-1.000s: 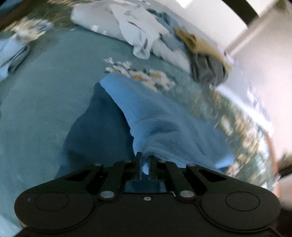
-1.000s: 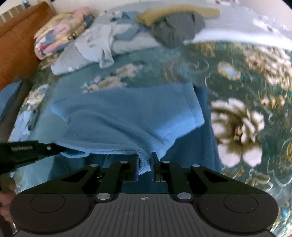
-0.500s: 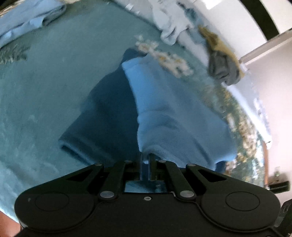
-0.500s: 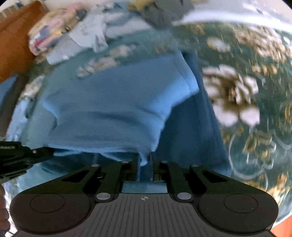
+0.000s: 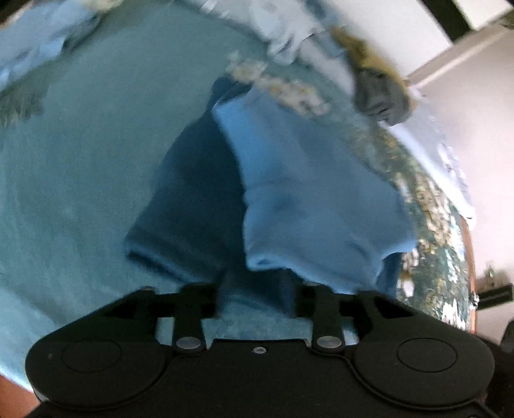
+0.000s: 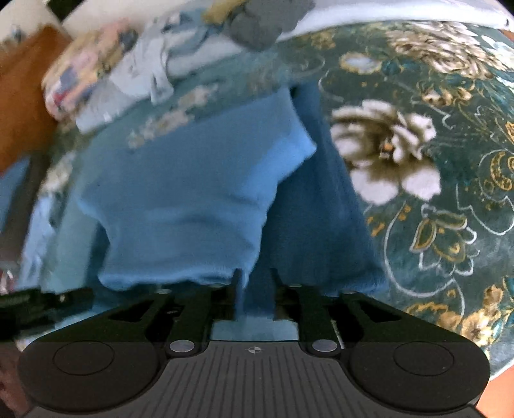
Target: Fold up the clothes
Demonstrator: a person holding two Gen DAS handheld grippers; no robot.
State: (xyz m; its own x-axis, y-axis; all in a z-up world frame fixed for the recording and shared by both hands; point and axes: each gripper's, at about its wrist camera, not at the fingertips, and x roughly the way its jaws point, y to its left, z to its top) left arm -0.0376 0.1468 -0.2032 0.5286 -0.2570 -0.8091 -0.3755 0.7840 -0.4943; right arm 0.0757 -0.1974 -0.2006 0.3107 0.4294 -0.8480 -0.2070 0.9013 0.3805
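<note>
A blue fleece garment lies on the bed, its lighter half (image 5: 314,199) folded over the darker half (image 5: 192,199). My left gripper (image 5: 253,289) hangs just short of the fold's near edge. Its jaws are opening and stand apart, with no cloth pinched between them. In the right wrist view the same light fold (image 6: 192,199) lies over the dark layer (image 6: 321,231). My right gripper (image 6: 256,283) is at the fold's near corner, jaws opening. The cloth edge lies by the left finger (image 6: 238,283), and the pads are off it.
Unfolded clothes are heaped at the far side, with a grey garment (image 6: 260,22) on top. A folded patterned stack (image 6: 83,67) sits by the wooden headboard (image 6: 22,106). A floral bedspread (image 6: 433,160) lies to the right. Light blue cloth (image 5: 38,48) lies far left.
Both grippers have gone from shut on the light blue edge to open, letting it drop onto the dark layer. Both hands moved towards the near side and lower.
</note>
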